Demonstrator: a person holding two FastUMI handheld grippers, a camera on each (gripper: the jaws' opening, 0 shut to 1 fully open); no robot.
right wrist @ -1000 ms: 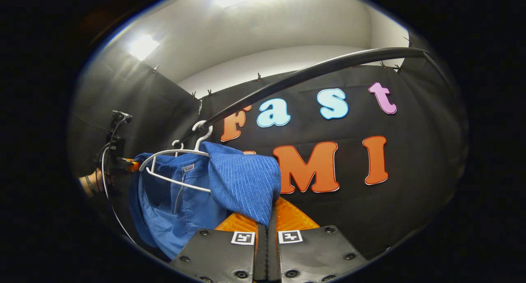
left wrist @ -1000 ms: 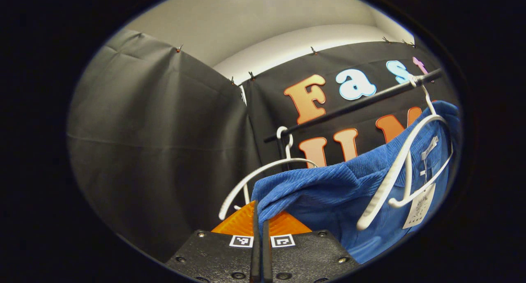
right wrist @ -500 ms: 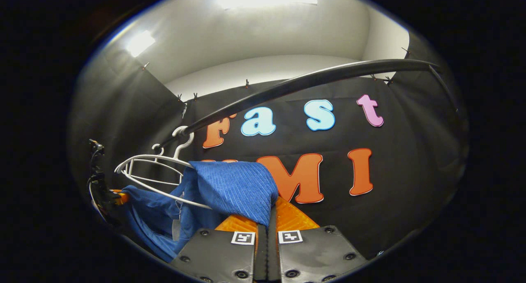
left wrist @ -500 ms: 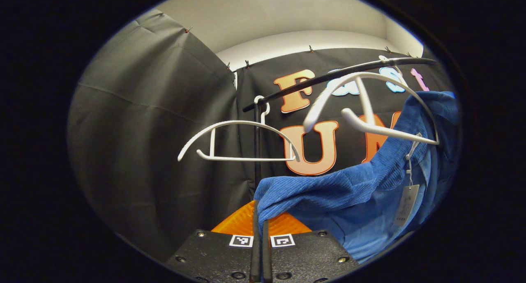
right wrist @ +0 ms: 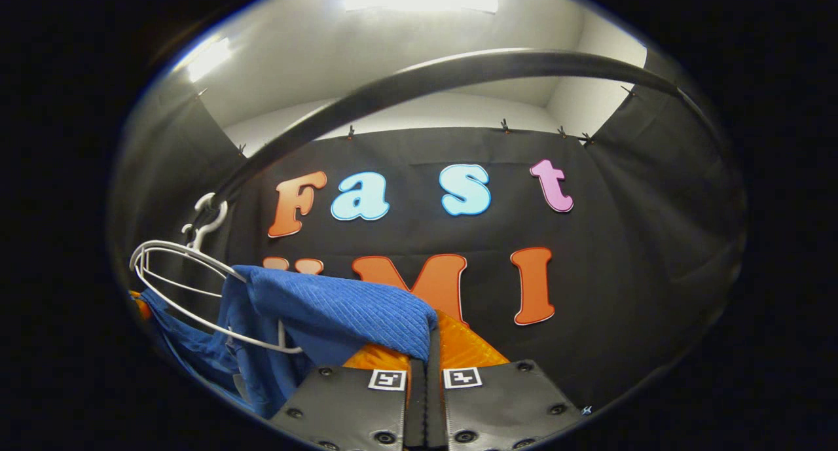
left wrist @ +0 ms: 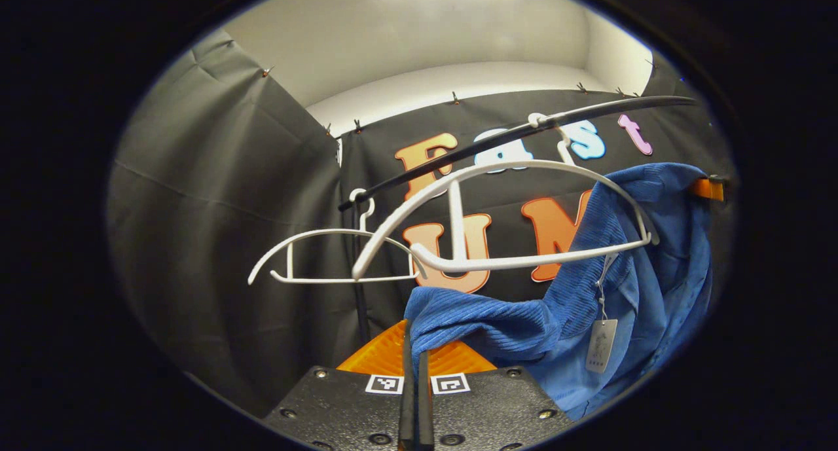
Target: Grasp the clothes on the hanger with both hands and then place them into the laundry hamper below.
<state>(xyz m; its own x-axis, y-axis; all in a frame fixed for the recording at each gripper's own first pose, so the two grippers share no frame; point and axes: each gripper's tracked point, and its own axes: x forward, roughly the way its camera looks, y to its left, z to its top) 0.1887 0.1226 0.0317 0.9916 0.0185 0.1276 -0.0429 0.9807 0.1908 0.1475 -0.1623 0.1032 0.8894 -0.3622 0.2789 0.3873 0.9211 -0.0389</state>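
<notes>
In the left gripper view we hold the left gripper [left wrist: 414, 346] low at the bottom. Its two orange fingers [left wrist: 380, 354] are pressed together, and they pinch one corner of the blue clothes [left wrist: 524, 320]. The cloth is ribbed and soft. From our pinch it runs up and to the right, where it drapes over the far end of a white hanger [left wrist: 504, 209]. A small paper tag [left wrist: 600, 346] dangles from the clothes on a thin string.

The white hanger hangs by its hook from a black rail [left wrist: 510, 137]. The end near us is bare. A second white hanger [left wrist: 327, 254] hangs on the same rail, farther to the left, with nothing on it. At the right edge we see a little bit of orange, which is the other gripper [left wrist: 707, 189], touching the top of the blue cloth.

In the right gripper view we hold the right gripper [right wrist: 425, 353] at the bottom too. Its fingers [right wrist: 465, 346] are also pressed together, and they pinch another corner of the blue clothes [right wrist: 327, 313]. The cloth goes off to the left and down, and it lies over the white hanger [right wrist: 190, 287]. The black rail [right wrist: 425, 78] curves high above us.

So the clothes are partly on the hanger, up by the rail, and we pinch them on both sides.
</notes>
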